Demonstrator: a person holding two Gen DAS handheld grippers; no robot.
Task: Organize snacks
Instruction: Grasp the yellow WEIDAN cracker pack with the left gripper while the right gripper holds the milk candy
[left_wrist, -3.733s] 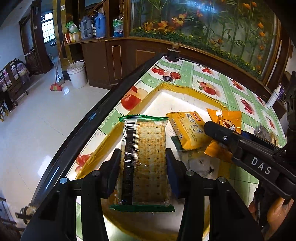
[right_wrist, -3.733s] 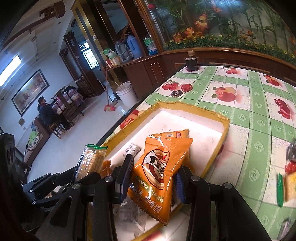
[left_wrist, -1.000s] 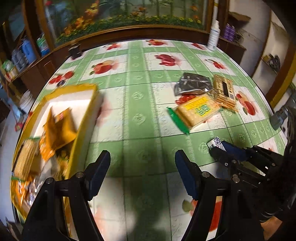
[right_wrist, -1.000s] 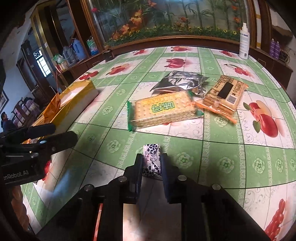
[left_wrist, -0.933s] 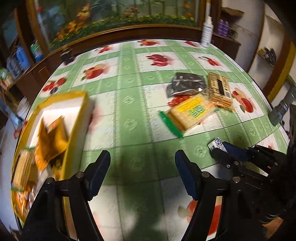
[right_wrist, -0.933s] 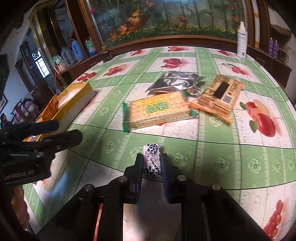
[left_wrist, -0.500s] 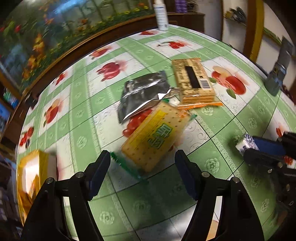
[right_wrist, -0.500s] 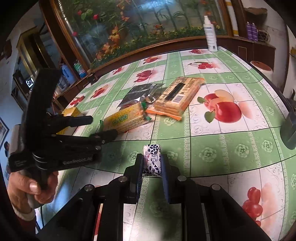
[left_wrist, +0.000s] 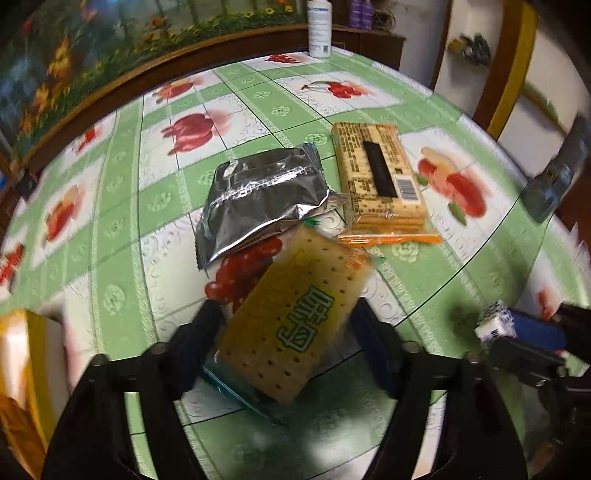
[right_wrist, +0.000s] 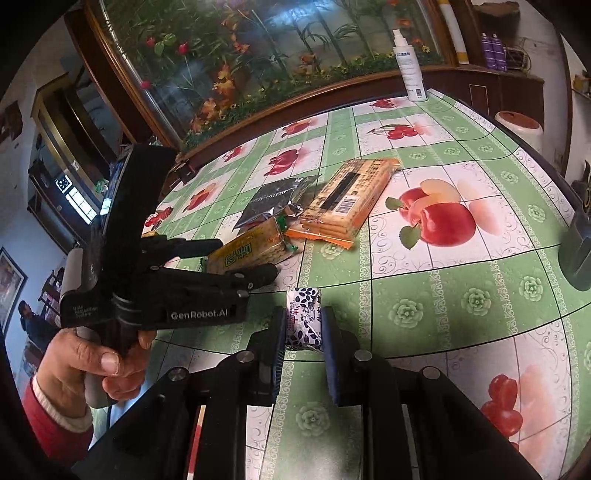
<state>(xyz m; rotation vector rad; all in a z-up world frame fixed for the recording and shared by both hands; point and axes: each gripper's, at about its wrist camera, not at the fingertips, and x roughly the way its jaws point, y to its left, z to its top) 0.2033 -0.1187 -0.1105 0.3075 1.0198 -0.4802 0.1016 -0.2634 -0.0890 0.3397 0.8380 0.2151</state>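
My left gripper (left_wrist: 288, 336) is open, its jaws on either side of a yellow cracker pack with green ends (left_wrist: 295, 321) that lies on the table; whether the pads touch it is unclear. The pack also shows in the right wrist view (right_wrist: 247, 251), between the left gripper (right_wrist: 247, 258) fingers. My right gripper (right_wrist: 303, 328) is shut on a small white candy pack with dark spots (right_wrist: 303, 323), also visible in the left wrist view (left_wrist: 493, 323). A silver foil bag (left_wrist: 258, 203) and an orange-wrapped cracker pack (left_wrist: 380, 177) lie just beyond.
The yellow box (left_wrist: 22, 362) holding snacks sits at the far left. A white spray bottle (right_wrist: 410, 66) stands at the table's far edge. A dark grey object (right_wrist: 578, 251) sits at the right edge. The green fruit-print tablecloth (right_wrist: 461, 295) covers the table.
My left gripper swung from the yellow box to the loose snacks and closed in around the yellow cracker pack. My right gripper keeps holding the spotted candy pack.
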